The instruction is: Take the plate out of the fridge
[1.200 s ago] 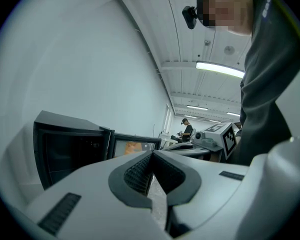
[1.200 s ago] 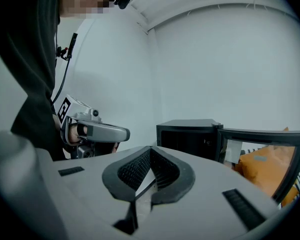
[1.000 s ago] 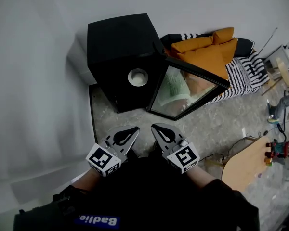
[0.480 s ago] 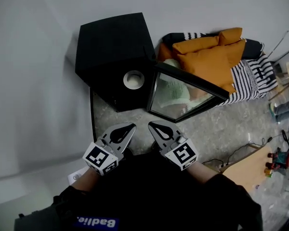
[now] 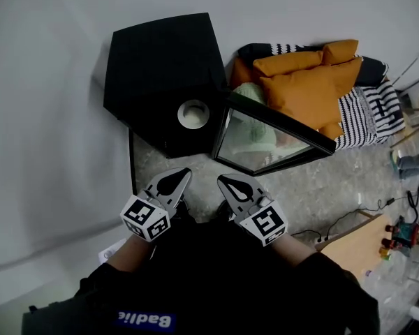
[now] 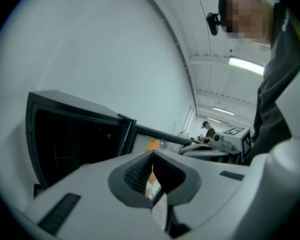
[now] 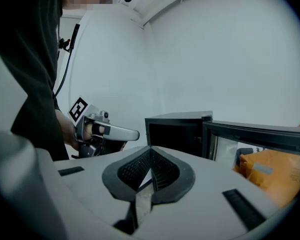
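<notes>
The black fridge (image 5: 160,68) stands on the floor against the wall with its glass door (image 5: 269,135) swung open to the right. Inside, a round white plate (image 5: 193,114) lies on a shelf. My left gripper (image 5: 184,174) and right gripper (image 5: 223,180) hover side by side in front of the fridge, close to my body, both shut and empty. In the left gripper view the shut jaws (image 6: 152,154) point at the dark fridge opening (image 6: 75,139). The right gripper view has its shut jaws (image 7: 151,148) aimed at the fridge (image 7: 177,131), beside the left gripper (image 7: 107,131).
Orange cushions (image 5: 304,82) and a striped blanket (image 5: 363,114) lie right of the door. A wooden board (image 5: 359,246) with small items sits on the floor at the right. The white wall (image 5: 42,117) runs along the left. Another person (image 6: 208,130) stands far off.
The head view has shifted a little, so the fridge sits slightly further left. Both grippers keep their places in front of it and stay shut.
</notes>
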